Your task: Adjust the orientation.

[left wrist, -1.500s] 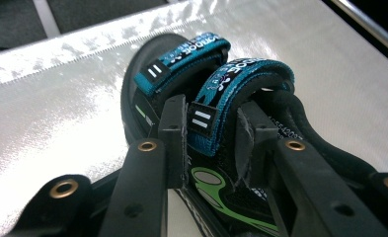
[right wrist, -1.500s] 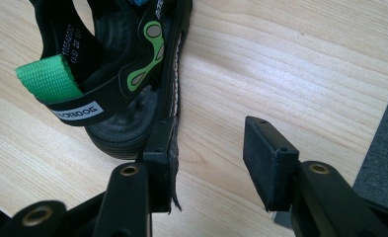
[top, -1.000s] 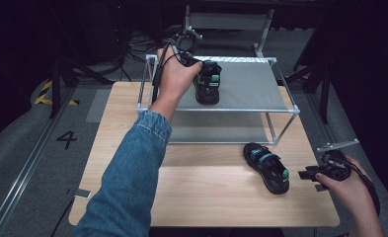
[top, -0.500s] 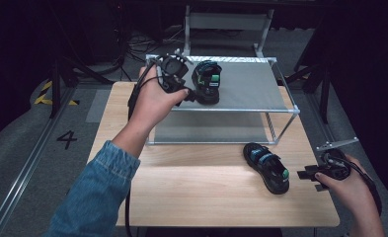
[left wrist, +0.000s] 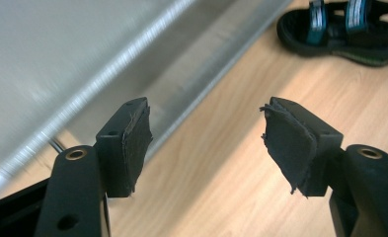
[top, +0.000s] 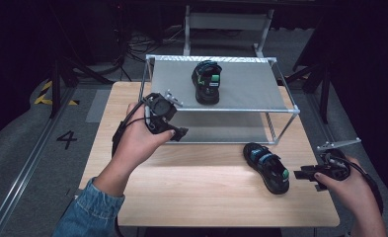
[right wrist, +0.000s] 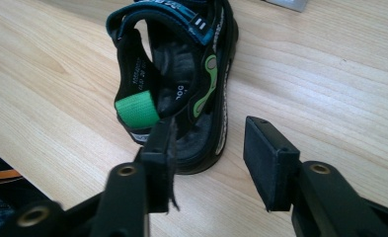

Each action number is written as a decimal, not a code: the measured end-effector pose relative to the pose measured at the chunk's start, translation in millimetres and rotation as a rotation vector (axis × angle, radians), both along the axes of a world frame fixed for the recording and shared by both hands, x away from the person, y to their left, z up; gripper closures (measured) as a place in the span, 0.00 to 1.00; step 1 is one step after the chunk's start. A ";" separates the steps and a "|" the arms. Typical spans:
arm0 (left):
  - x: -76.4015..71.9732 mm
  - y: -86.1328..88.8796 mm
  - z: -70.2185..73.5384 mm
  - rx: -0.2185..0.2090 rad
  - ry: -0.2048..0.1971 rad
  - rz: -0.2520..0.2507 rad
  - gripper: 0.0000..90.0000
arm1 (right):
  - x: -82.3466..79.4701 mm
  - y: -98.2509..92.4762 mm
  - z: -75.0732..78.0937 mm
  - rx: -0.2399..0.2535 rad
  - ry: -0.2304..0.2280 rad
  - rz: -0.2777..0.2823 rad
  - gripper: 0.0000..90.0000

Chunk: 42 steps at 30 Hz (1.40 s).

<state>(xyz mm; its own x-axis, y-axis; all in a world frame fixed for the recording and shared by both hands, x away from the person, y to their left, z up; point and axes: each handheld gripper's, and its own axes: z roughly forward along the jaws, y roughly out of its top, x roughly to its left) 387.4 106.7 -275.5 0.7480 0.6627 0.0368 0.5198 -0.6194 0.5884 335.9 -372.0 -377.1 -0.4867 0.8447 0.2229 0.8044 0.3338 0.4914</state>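
You are holding both tongs spread and empty: left gripper point(top: 177, 133) facing the rack's point(top: 241, 110) front-left corner, right gripper point(top: 306, 174) lining up on the table sandal's point(top: 266, 167) heel.

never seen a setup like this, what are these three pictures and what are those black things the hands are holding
A person sits at a wooden table holding a two-jaw gripper in each hand. The high view looks down from above the table. The other two pictures come from small cameras riding on each gripper, looking along its black jaws. A metal rack stands on the table with one black sandal on its top shelf; a second sandal lies on the table. The left gripper is open and empty in front of the rack. The right gripper is open, its jaws at the second sandal's heel, holding nothing.
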 end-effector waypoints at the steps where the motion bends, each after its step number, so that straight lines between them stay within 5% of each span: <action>1: -1.9 0.8 -4.7 0.011 0.002 -0.004 0.39 | -0.2 1.0 0.5 -0.004 -0.002 0.002 0.61; 9: -18.3 8.7 -35.0 0.033 -0.006 0.020 0.38 | -4.0 18.4 7.5 -0.018 -0.039 0.066 0.58; 16: -26.6 19.1 -54.5 0.039 0.048 0.018 0.37 | -3.1 33.0 6.6 -0.030 -0.055 0.107 0.58; 23: -24.6 27.0 -64.1 0.067 0.081 0.021 0.36 | -0.1 41.9 2.5 -0.040 -0.058 0.131 0.59; 29: -23.6 26.2 -70.0 0.063 0.100 0.019 0.36 | 1.4 44.1 1.3 -0.076 -0.057 0.116 0.80; 33: -23.8 24.9 -72.9 0.066 0.104 0.024 0.36 | 0.5 46.0 3.6 -0.071 -0.050 0.118 0.85; 42: -23.8 21.4 -78.6 0.089 0.110 0.026 0.37 | -3.4 61.9 8.3 -0.062 -0.062 0.142 0.86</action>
